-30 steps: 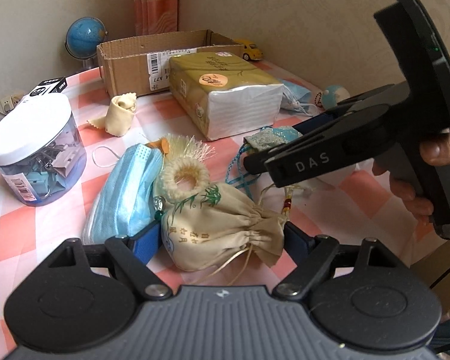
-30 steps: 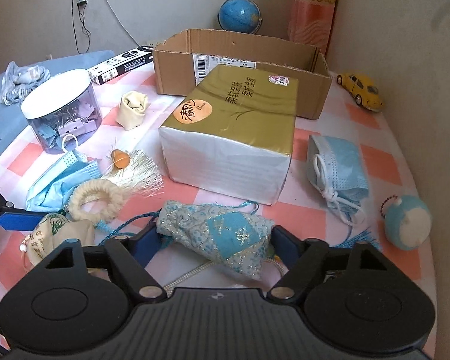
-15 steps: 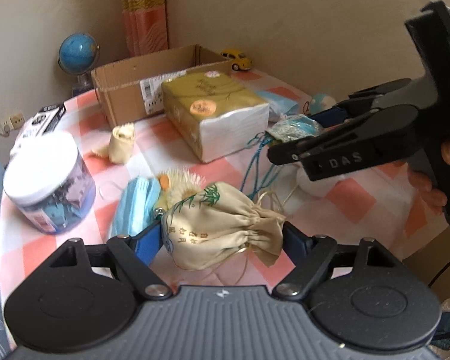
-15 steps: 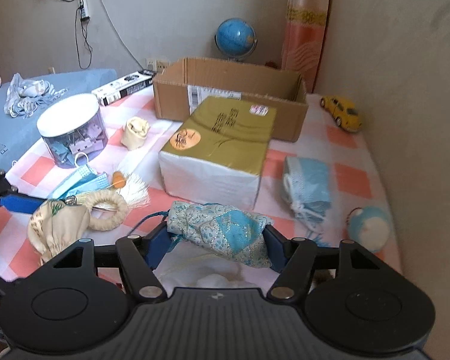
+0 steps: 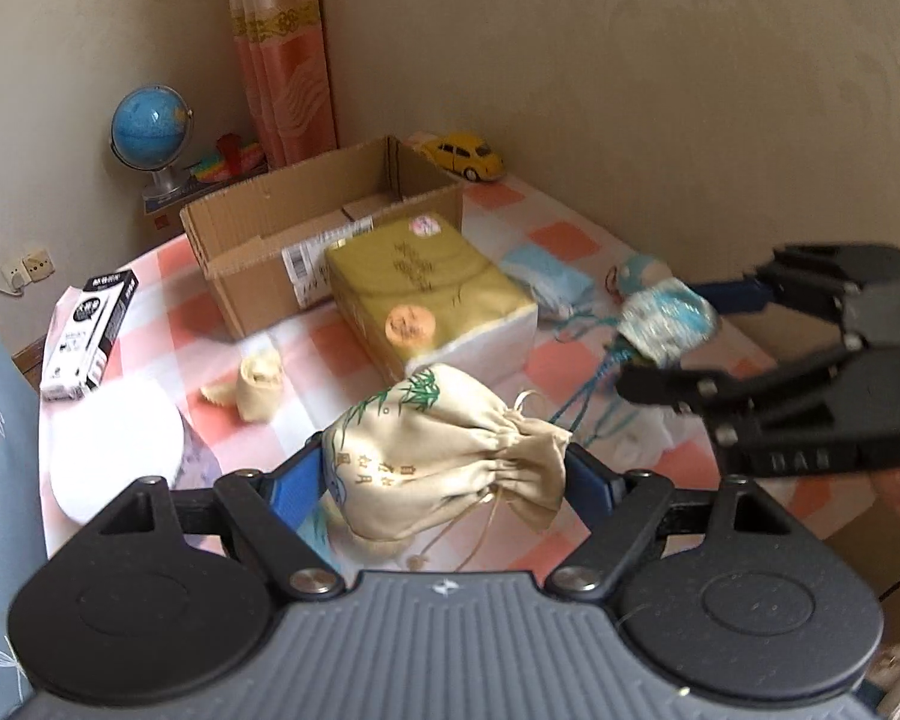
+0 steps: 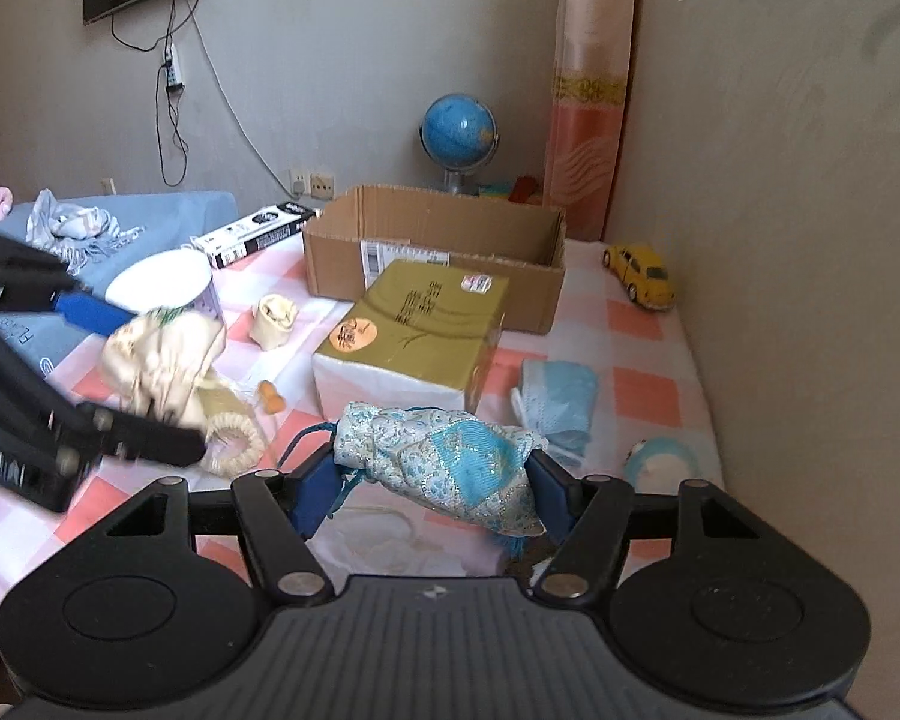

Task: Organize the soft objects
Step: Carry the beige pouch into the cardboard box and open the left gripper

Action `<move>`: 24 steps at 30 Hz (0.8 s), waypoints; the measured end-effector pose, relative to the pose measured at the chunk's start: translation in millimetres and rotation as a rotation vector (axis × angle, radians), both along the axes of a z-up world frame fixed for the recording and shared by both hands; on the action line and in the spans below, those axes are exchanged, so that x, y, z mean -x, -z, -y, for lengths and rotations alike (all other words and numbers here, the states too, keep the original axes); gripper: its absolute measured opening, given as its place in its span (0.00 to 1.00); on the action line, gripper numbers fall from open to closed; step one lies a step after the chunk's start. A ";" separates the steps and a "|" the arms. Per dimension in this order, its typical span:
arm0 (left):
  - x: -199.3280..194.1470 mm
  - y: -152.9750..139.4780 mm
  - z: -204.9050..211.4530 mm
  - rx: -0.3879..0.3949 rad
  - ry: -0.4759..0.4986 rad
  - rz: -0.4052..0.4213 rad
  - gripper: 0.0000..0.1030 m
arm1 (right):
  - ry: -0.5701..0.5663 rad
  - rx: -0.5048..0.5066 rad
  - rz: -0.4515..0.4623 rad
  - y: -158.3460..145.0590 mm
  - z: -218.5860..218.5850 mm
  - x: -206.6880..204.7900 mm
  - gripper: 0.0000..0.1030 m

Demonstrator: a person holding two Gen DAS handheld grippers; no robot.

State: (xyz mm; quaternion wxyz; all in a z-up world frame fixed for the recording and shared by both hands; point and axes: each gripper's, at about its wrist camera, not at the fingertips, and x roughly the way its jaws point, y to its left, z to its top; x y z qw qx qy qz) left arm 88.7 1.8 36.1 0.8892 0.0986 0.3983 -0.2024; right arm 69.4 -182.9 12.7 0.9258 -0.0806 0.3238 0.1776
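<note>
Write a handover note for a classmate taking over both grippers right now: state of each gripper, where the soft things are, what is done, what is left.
Left gripper: shut on the cream drawstring pouch, held off the table.
Right gripper: shut on the blue brocade pouch, also held in the air.
Cardboard box: open at the back of the table; nothing soft visible inside.
Left on the checked cloth: face mask, rolled cream cloth, woven ring, blue-white ball.
Likely next: drop both pouches in the box, then gather the rest.

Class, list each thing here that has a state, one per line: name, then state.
Left gripper: shut on cream pouch
Cream pouch: drawn closed, lifted
Right gripper: shut on blue pouch
Blue pouch: lifted off table
Cardboard box: open, looks empty
Tissue pack: sealed, lying flat
Jar: lid on
</note>
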 end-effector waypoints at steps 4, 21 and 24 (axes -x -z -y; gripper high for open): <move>-12.0 -18.6 -1.4 0.020 -0.022 0.017 0.80 | -0.005 -0.007 0.027 -10.9 4.5 3.3 0.69; -77.8 -73.2 -1.0 0.073 -0.127 0.047 0.80 | 0.001 -0.032 0.080 -35.9 16.9 -0.5 0.69; -96.3 -82.9 2.5 0.072 -0.146 0.062 0.80 | 0.006 -0.025 0.087 -38.2 16.9 -2.2 0.69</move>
